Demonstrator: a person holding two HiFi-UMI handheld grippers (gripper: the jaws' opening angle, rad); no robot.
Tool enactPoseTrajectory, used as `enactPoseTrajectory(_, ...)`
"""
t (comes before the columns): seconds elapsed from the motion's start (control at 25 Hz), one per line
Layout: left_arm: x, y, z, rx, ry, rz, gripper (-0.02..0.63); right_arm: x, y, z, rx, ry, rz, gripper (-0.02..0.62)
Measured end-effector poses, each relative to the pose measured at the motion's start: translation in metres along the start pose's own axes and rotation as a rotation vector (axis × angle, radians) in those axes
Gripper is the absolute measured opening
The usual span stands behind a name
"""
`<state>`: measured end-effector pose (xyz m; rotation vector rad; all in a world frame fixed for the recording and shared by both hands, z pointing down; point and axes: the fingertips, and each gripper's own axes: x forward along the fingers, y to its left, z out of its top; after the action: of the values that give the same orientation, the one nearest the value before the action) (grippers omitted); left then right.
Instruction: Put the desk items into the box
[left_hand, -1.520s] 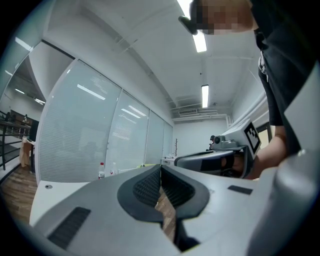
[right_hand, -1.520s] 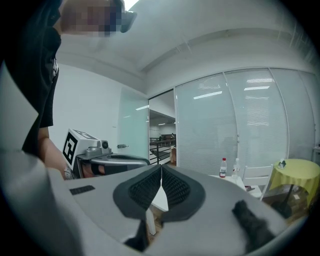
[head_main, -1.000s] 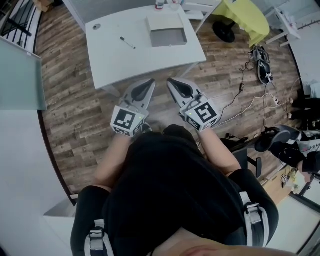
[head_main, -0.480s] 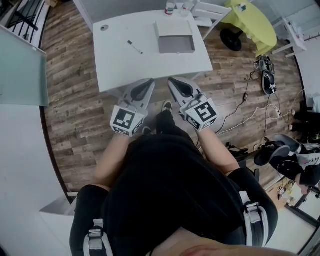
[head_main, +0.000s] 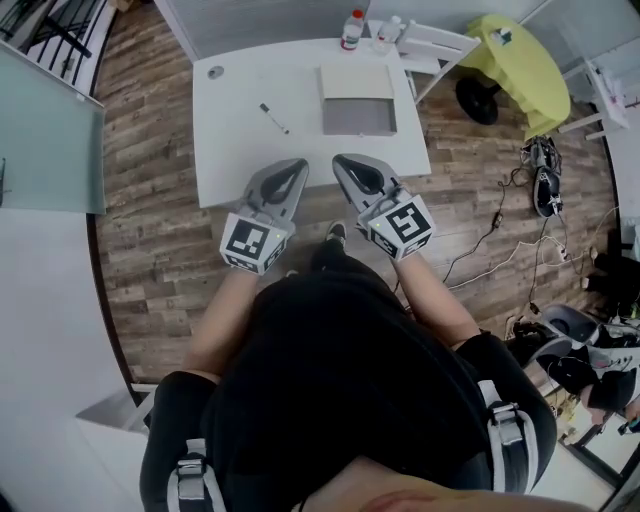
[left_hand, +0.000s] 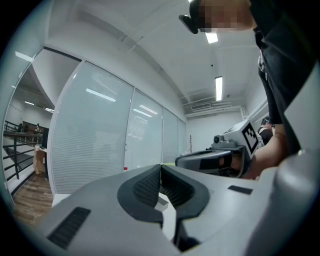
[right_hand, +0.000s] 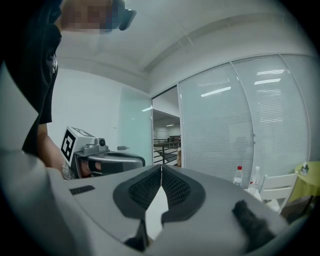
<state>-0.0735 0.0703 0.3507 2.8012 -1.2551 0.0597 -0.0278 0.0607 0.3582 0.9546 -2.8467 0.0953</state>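
In the head view a white desk (head_main: 240, 150) stands ahead with a black marker pen (head_main: 274, 118) on it and an open grey box (head_main: 359, 99) with its lid folded back. My left gripper (head_main: 292, 168) and right gripper (head_main: 345, 163) are held side by side at the desk's near edge, both shut and empty. In the left gripper view the jaws of the left gripper (left_hand: 160, 167) meet at the tips. The right gripper (right_hand: 161, 168) shows the same in its own view. Each gripper sees the other beside it.
A small round thing (head_main: 216, 72) lies at the desk's far left corner. Two bottles (head_main: 352, 28) stand at the far edge. A white chair (head_main: 430, 45), a yellow-draped seat (head_main: 515, 55) and floor cables (head_main: 500, 215) are to the right. Glass partitions (head_main: 45, 130) run along the left.
The person has walked closer to the desk, which now sits lower and nearer in the head view. Both grippers stay shut and held the same way.
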Motion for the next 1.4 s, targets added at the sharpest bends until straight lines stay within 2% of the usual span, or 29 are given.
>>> enactPoseTrajectory(0.4,0.085,0.032,-0.008,-0.014,0.040,0.046,0.013,0.032,-0.085,-0.005,-0.027,0.020,0.077,0.015)
enactPoseTrajectory(0.68,0.121,0.047,-0.017,-0.033,0.063,0.099,0.013,0.045,-0.128,-0.013,-0.017,0.037,0.118,0.017)
enactPoseTrajectory(1.08,0.144,0.062,-0.025,-0.036,0.080,0.155,0.014,0.060,-0.153,-0.026,-0.006,0.064,0.173,0.017)
enactPoseTrajectory(1.4,0.150,0.099,-0.034,-0.048,0.083,0.147,0.012,0.098,-0.157,-0.036,0.003,0.098,0.182,0.017)
